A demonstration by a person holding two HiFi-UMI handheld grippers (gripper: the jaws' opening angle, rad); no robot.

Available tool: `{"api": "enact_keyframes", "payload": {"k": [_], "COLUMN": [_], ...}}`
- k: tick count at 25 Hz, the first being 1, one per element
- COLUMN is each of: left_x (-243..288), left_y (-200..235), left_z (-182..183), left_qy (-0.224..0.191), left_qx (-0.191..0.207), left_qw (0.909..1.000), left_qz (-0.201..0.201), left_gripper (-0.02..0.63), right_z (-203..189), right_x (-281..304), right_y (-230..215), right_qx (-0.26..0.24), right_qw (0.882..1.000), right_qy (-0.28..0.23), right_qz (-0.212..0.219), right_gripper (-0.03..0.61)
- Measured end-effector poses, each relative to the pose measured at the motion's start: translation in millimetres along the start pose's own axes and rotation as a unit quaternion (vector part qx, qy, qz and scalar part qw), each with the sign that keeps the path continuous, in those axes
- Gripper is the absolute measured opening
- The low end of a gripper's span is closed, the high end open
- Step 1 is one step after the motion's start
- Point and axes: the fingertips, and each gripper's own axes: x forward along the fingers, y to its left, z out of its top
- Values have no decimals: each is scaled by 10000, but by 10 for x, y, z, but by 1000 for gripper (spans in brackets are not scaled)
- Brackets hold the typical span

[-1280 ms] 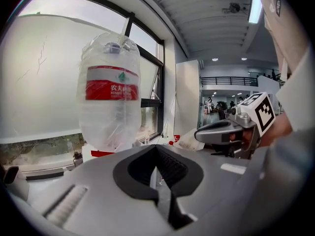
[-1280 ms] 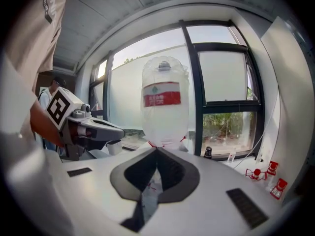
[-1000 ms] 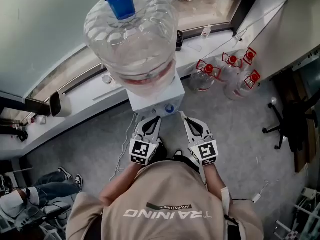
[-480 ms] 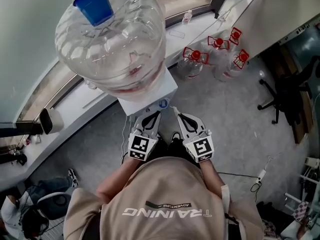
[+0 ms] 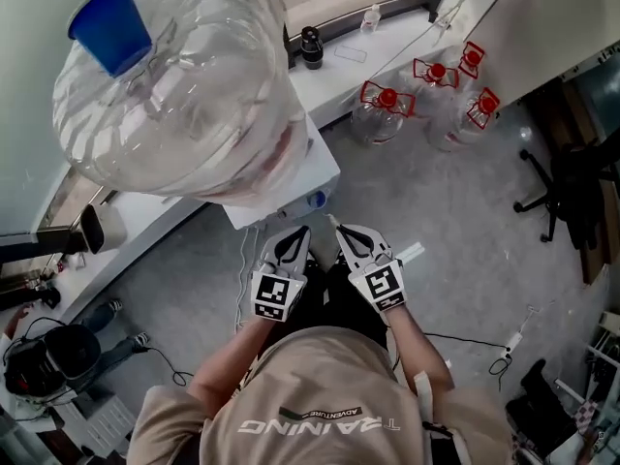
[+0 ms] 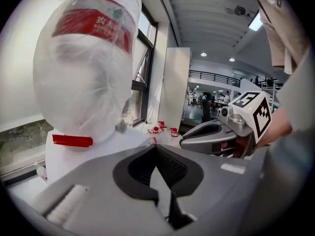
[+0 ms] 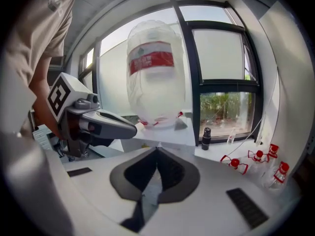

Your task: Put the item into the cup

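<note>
Both grippers are held side by side, close to my body, in front of a white water dispenser (image 5: 315, 177). It carries a big clear upturned bottle (image 5: 184, 95) with a blue base cap (image 5: 108, 27). My left gripper (image 5: 294, 243) points at the dispenser's front; its jaws meet at the tip (image 6: 156, 147) with nothing between them. My right gripper (image 5: 346, 235) is beside it, tips also together (image 7: 157, 149) and empty. Each gripper shows in the other's view: the right one (image 6: 189, 140) and the left one (image 7: 132, 129). No cup or loose item shows in any view.
Three clear jugs with red caps (image 5: 436, 95) stand on the floor at the right, under a white window ledge (image 5: 358, 61) with a dark bottle (image 5: 310, 45). An office chair (image 5: 572, 182) is far right. Cables (image 5: 504, 342) trail over the grey floor.
The head view has swung, so the bottle looms larger and further left. Both grippers stay together in front of the dispenser, shut and empty.
</note>
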Motion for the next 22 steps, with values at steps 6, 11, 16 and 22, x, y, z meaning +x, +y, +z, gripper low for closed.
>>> {"api": "enact_keyframes", "payload": {"k": [6,11,16,22], "left_x": [288,491,700,832], "left_y": [-34,17,100,196], "left_z": [-475,-893,-1360,-1765], "left_qy": [119,218,426,642], "left_qx": [-324,-484,-579,-794], "left_qw": [9992,9983,9971,9942], "left_qz": [189,234,259,340], "left_gripper": [8,8,8,8], "right_z": [-658,-1210,-1726,-2085], "right_x": [423,826,1233,1662], "right_y": [-170,-268,-358,-351], "right_qx": [-127,159,422,393], "right_qw": [9993,9986,9970,9962], "right_qy": [335,490,651,781], "right_qz": [138,141,23,46], "right_gripper": [11,11,11,11]}}
